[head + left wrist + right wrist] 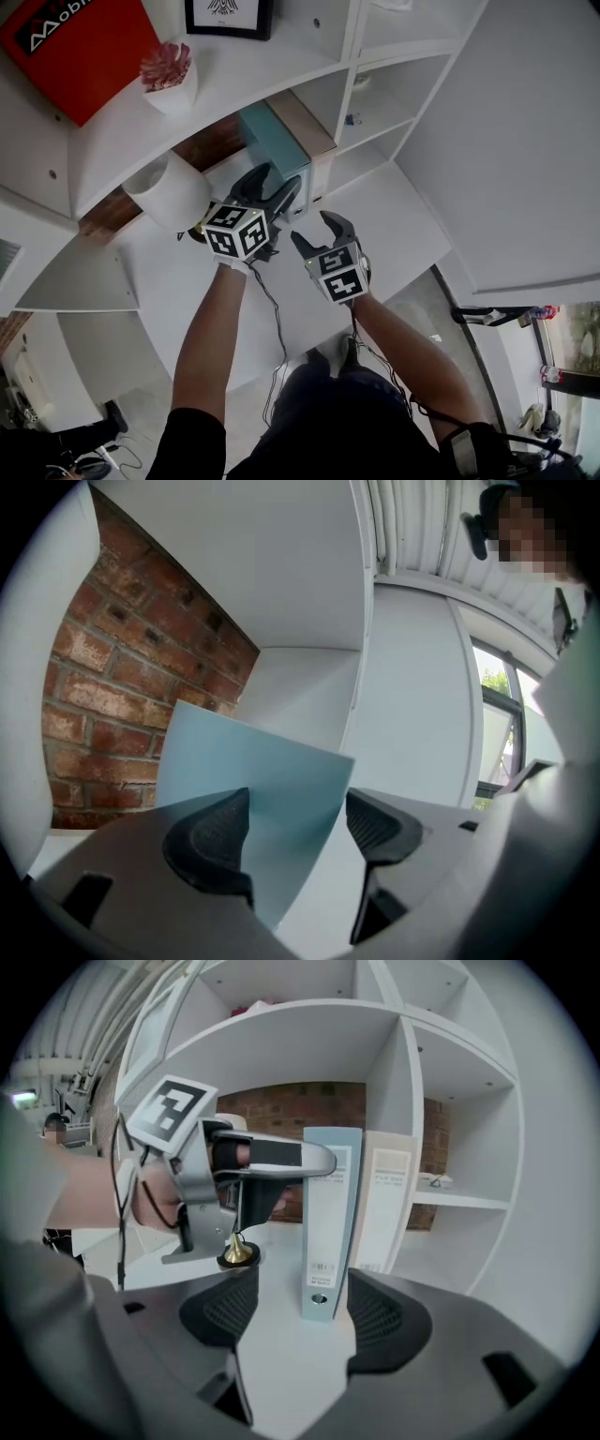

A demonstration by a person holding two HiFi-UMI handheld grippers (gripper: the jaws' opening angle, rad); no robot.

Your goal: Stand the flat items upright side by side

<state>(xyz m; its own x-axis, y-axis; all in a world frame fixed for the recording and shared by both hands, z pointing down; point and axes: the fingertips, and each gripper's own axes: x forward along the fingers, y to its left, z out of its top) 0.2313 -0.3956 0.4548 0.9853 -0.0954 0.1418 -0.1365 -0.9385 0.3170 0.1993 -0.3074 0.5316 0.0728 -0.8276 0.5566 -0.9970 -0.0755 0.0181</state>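
A light blue binder (274,142) stands upright on the white shelf (384,211), spine out, with a beige binder (302,120) upright right beside it. In the right gripper view the blue binder (330,1222) and the beige binder (384,1204) stand touching. My left gripper (278,185) is at the blue binder's left side near its top, and one fingertip (317,1160) rests against the spine. Its jaws are apart, with the blue cover (253,771) beside the left pad. My right gripper (314,230) stands open in front of the binders, nothing between its pads (380,1321).
A white lamp shade (169,192) stands left of the binders, its brass foot (236,1253) just ahead of my right jaws. Higher shelves hold a red box (80,47), a potted plant (169,75) and a framed picture (230,14). A brick wall (94,686) backs the shelf.
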